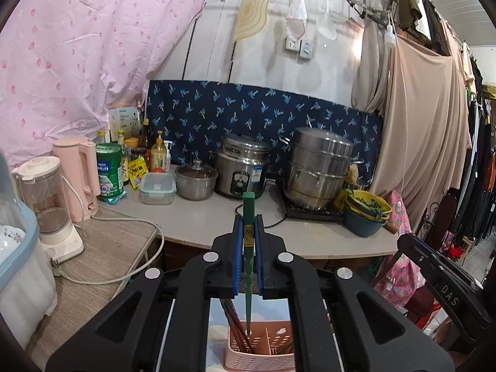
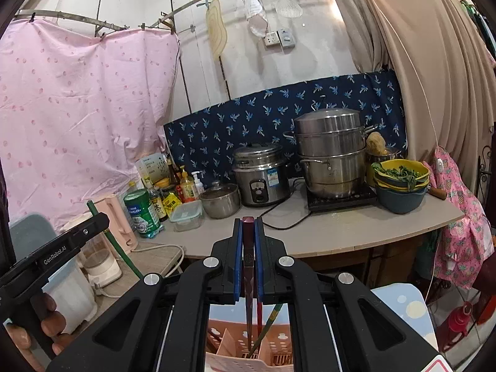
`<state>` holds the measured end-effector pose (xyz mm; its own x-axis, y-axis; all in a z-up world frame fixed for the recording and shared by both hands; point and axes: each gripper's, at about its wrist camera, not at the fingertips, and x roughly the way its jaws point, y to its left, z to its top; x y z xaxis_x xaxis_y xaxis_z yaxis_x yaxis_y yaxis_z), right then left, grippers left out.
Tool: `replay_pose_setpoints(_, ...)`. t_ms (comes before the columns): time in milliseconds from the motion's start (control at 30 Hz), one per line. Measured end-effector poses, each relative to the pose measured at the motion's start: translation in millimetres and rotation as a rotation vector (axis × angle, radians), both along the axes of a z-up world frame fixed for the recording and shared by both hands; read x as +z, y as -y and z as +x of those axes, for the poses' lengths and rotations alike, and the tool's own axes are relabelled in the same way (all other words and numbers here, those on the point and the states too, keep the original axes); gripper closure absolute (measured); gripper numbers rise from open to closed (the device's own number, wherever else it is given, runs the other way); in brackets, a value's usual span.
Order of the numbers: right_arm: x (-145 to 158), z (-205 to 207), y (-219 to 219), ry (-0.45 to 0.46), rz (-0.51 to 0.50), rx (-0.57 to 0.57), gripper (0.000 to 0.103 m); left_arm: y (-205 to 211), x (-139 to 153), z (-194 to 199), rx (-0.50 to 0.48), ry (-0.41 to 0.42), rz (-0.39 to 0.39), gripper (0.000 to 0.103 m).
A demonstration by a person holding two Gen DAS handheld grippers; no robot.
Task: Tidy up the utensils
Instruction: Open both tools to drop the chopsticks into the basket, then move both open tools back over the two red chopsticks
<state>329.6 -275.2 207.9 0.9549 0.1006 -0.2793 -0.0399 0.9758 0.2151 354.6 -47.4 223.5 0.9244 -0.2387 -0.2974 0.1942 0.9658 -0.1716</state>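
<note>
My left gripper [image 1: 248, 226] is shut on a green chopstick [image 1: 248, 217] held upright, its tip down in a pink slotted utensil basket [image 1: 263, 355] below the jaws. Dark red chopsticks [image 1: 237, 325] stand in that basket. My right gripper [image 2: 248, 229] is shut on a dark red chopstick [image 2: 248, 241], its tip in the same pink basket [image 2: 248, 353], beside a green chopstick [image 2: 266, 325] leaning there. The left gripper's body [image 2: 49, 257] and its green chopstick [image 2: 117, 248] show at the left of the right wrist view.
A counter [image 1: 201, 220] holds a rice cooker [image 1: 241, 167], steamer pot [image 1: 319, 167], small lidded pot [image 1: 195, 179], plastic container [image 1: 156, 187], bottles, a green tin [image 1: 108, 167] and stacked bowls [image 1: 367, 214]. A blender [image 1: 46, 204] and pink kettle [image 1: 79, 173] stand left.
</note>
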Motion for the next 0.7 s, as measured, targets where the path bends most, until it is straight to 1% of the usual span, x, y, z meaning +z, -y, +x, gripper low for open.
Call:
replay_pose_setpoints(133, -25.2, 12.1, -4.0, -0.053, -0.021, 0.007, 0.096, 1.6, -24.0, 12.0, -0.013, -0.05, 0.002, 0.096)
replay_pose_setpoints(267, -50.9, 18.1, -4.6, -0.108, -0.032, 0.009, 0.095, 7.6, -50.7, 19.2, -0.026, -0.102, 0.028, 0.095)
replay_pose_setpoints(333, -58.8, 18.2, -5.1, -0.123, -0.037, 0.007, 0.095, 7.6, -59.8, 19.3, -0.019, -0.109, 0.033, 0.095)
replay_pose_setpoints(367, -61.5, 16.7, -4.8, -0.127, -0.042, 0.003, 0.091, 8.2, -62.4, 19.4, -0.021, -0.116, 0.033, 0.092)
replay_pose_setpoints(400, -63.2, 14.4, -4.2, -0.129, -0.048, 0.0, 0.087, 7.7, -64.8, 19.1, -0.019, -0.123, 0.032, 0.084)
replay_pose_setpoints(433, -63.9, 12.2, -4.1, -0.128, -0.05, -0.001, 0.085, 7.1, -66.3, 18.3, -0.012, -0.125, 0.032, 0.079)
replay_pose_setpoints(467, -63.8, 10.5, -3.6, -0.125, -0.051, -0.004, 0.08, 6.2, -67.2, 16.0, -0.006, -0.124, 0.031, 0.069)
replay_pose_setpoints(500, -63.2, 7.5, -2.8, -0.122, -0.05, -0.005, 0.078, 5.5, -67.3, 13.4, 0.001, -0.121, 0.032, 0.067)
replay_pose_setpoints(633, -58.9, -3.2, -1.3, -0.109, -0.05, -0.007, 0.077, 4.7, -66.5, 3.0, 0.001, -0.114, 0.049, 0.067)
replay_pose_setpoints(700, -56.8, -10.7, -0.8, -0.103, -0.051, -0.007, 0.073, 4.5, -66.3, -5.6, 0.004, -0.112, 0.062, 0.067)
